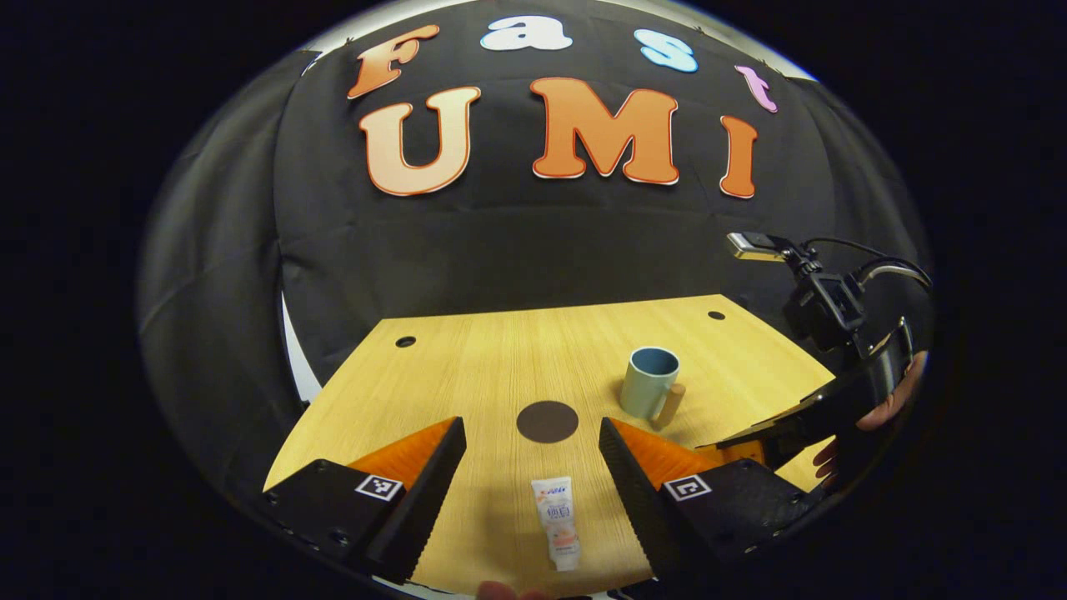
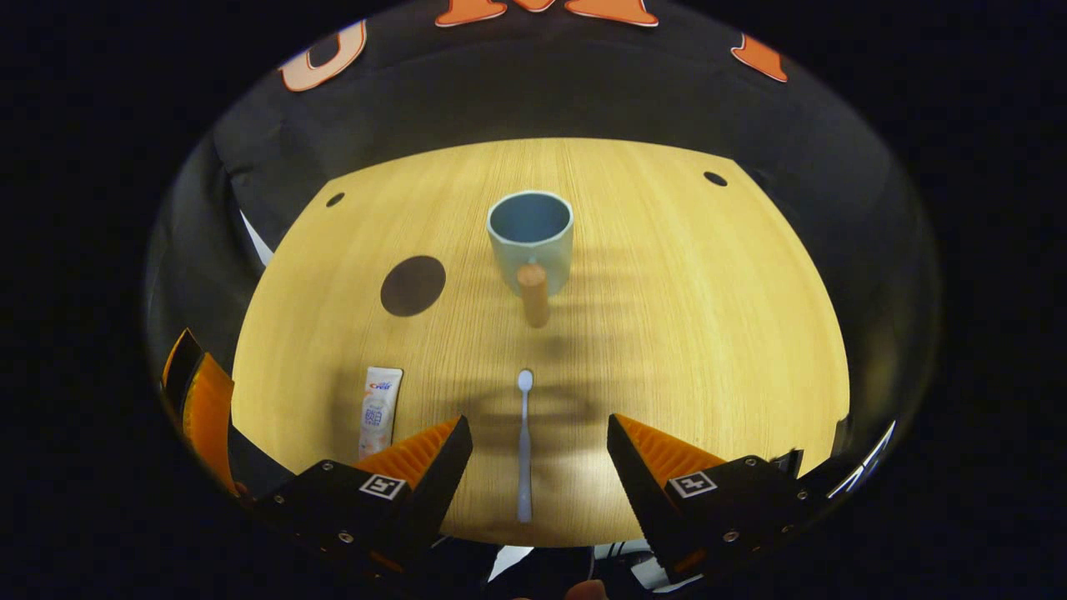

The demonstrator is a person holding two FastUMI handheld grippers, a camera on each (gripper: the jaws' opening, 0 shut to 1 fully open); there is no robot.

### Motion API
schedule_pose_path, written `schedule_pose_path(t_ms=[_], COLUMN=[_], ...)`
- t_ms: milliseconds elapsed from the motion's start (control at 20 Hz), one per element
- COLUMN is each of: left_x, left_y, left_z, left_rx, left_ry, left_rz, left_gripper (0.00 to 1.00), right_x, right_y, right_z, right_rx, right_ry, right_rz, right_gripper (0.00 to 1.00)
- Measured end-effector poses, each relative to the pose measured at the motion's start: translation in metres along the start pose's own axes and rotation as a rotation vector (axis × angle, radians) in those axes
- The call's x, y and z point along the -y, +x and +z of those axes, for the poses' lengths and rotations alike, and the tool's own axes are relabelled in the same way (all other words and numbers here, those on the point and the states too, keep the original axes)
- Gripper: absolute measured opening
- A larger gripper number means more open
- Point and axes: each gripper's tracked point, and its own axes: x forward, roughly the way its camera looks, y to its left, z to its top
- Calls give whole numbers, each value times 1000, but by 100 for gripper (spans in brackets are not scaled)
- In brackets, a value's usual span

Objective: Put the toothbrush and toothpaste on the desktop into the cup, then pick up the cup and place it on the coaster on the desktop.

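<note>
1. In the left gripper view the left gripper [image 1: 532,433] hung above the wooden desktop [image 1: 500,350] with its jaws spread wide and nothing between them; the toothpaste tube [image 1: 557,521] lay flat at the bottom centre of the frame, in line with the gap; the round dark coaster [image 1: 547,421] sat just beyond it, mid-frame.
2. In the right gripper view the right gripper [image 2: 540,433] was likewise spread and empty; the toothbrush [image 2: 523,450] lay lengthwise in the lower centre, its head pointing up-frame toward the mug [image 2: 530,237], its handle running down between the two fingers.
3. The mug stood upright in the upper centre of that view, mouth open and seemingly empty, its wooden handle [image 2: 533,292] pointing toward the camera; neither item was yet in it, so the task looked to be at its start.
4. The step in hand appeared to be the first pickup; to do it well, each gripper should probably drop straight down so the fingers straddle the item across its narrow width, closing near the middle for balance.
5. The toothbrush was thin and lay flat on the desktop; the fingertips would likely need to reach the surface before closing, or it might slip out.
6. For the drop into the mug, tilting each item end-down over the rim seemed wise, keeping clear of the handle so the mug was not nudged.
</note>
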Motion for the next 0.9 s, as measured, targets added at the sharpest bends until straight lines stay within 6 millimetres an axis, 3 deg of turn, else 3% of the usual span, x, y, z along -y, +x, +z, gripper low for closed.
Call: schedule_pose_path(t_ms=[200, 400, 500, 600, 900], left_x=[-8, -10, -7, -4, 4], left_y=[3, 7, 8, 9, 14], left_z=[-22, -34, -43, -48, -70], left_rx=[-49, -92, -108, -124, -183], left_ry=[-21, -39, -34, -23, -23], left_rz=[8, -2, -15, -33, -59], left_gripper=[98, 98, 98, 98, 98], right_x=[-10, -13, -16, -15, -16], right_y=[27, 47, 56, 62, 72], right_z=[-11, -17, -21, -26, -29], right_rx=[-57, -81, -97, -110, -131], right_ry=[-31, -57, -55, -53, -51], right_rz=[-2, -12, -8, -14, -24], right_gripper=[98, 88, 74, 69, 37])
